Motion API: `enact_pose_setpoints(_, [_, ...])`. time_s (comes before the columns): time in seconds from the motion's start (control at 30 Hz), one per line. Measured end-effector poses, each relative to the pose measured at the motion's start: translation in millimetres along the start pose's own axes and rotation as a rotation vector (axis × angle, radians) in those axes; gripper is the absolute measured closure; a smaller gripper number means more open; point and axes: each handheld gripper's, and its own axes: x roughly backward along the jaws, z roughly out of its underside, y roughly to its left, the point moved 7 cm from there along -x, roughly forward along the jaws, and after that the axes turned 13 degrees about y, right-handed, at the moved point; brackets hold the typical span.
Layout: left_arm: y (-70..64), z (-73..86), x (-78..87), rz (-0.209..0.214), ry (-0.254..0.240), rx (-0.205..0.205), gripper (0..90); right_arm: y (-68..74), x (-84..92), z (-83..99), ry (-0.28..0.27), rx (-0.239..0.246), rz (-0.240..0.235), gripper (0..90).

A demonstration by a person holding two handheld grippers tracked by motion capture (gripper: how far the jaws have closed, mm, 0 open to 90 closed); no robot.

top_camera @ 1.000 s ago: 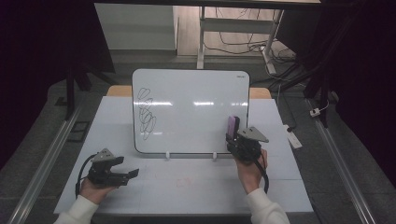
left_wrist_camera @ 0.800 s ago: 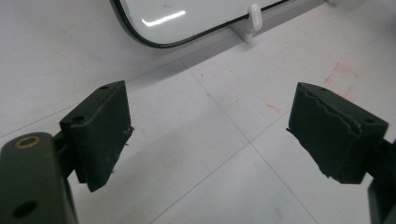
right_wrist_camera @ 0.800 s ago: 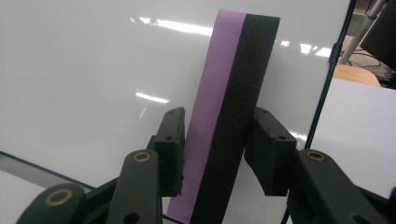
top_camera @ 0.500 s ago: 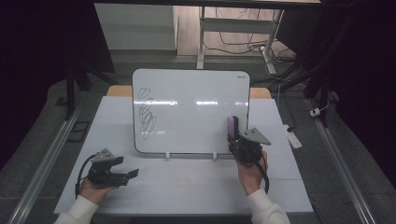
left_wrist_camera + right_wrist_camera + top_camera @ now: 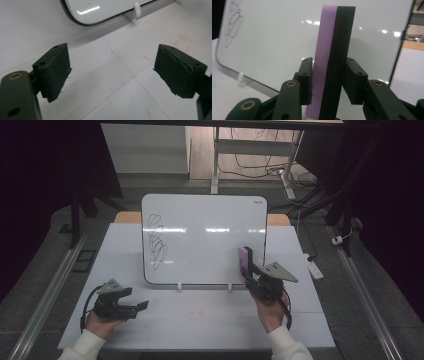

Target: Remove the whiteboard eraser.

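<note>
The right gripper (image 5: 328, 82) is clamped on a slim rectangular eraser with a purple foam back and black felt face (image 5: 334, 50), its jaws having just been closing on it; the block stands upright near the lower right of the white dry-erase board with black scribbles (image 5: 205, 237). It looks light and somewhat squashy, so a hold across the two broad faces, low on the block, should serve. The left gripper (image 5: 112, 72) rests with jaws apart and empty over the white table (image 5: 200, 320).

Bare table (image 5: 200, 320) between both hands; upright whiteboard (image 5: 205, 237) blocks beyond.
</note>
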Motion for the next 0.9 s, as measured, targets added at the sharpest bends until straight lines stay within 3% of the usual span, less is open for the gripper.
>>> enact_pose_setpoints(0.27, [-3.6,-4.2,3.4,0.01,-0.03,0.009,14.7,28.3,-1.5,2.7,-0.027,0.052,-0.121,61.5])
enact_pose_setpoints(0.57, [-14.3,-19.9,10.8,0.092,-0.11,0.048,15.0,65.4,-12.6,8.8,-0.035,0.075,-0.255,61.5])
enact_pose_setpoints(0.7, [-18.8,-29.0,11.5,0.123,-0.129,0.051,15.1,79.7,-19.7,12.5,-0.019,0.1,-0.282,61.5])
enact_pose_setpoints(0.9, [-33.1,-47.3,8.9,0.147,-0.142,0.02,15.1,94.2,-32.1,15.1,0.007,0.109,-0.319,61.5])
